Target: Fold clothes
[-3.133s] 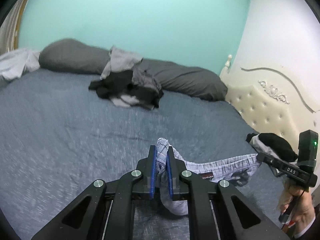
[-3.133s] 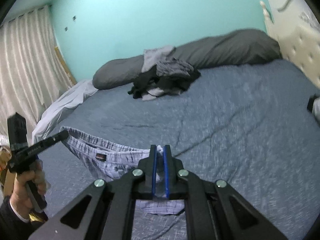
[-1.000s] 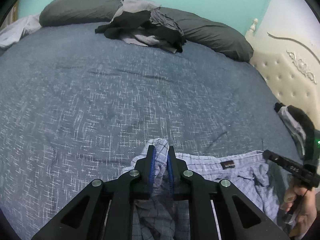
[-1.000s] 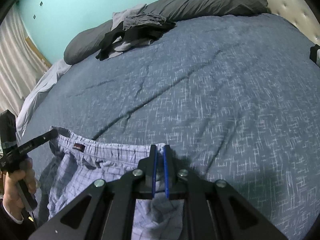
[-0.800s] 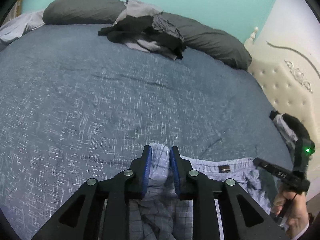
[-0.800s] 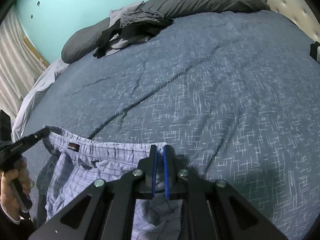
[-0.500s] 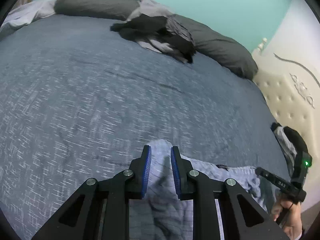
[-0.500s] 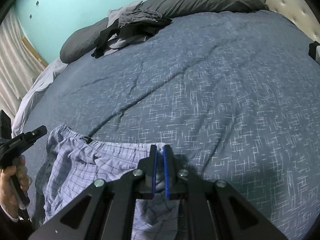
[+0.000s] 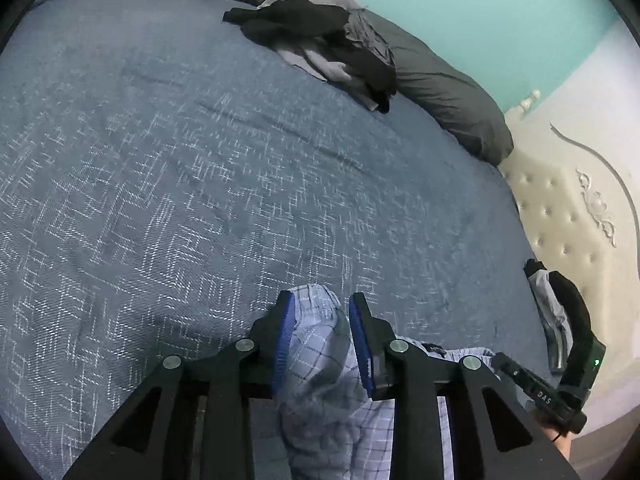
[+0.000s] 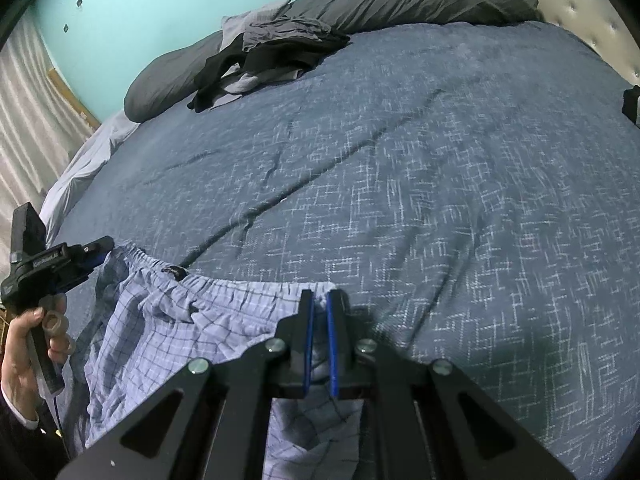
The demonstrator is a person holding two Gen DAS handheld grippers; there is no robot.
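Observation:
Light blue plaid boxer shorts (image 10: 168, 320) lie on the blue bedspread (image 10: 400, 160) at the bed's near edge, waistband toward the pillows. My left gripper (image 9: 320, 304) is open, its blue pads on either side of the left waistband corner (image 9: 316, 320), which lies loose between them. My right gripper (image 10: 319, 300) is shut on the right waistband corner. The left gripper also shows in the right wrist view (image 10: 96, 252), and the right gripper in the left wrist view (image 9: 520, 372).
A pile of black and grey clothes (image 9: 328, 36) lies against the dark grey pillows (image 9: 440, 84) at the far side. A cream tufted headboard (image 9: 560, 208) stands at right, with dark garments (image 9: 560, 300) beside it. Curtains (image 10: 28, 120) hang at left.
Both grippers lowered the shorts onto the bed. My left gripper opened and let go of its waistband corner, which slumped. The right gripper stayed shut.

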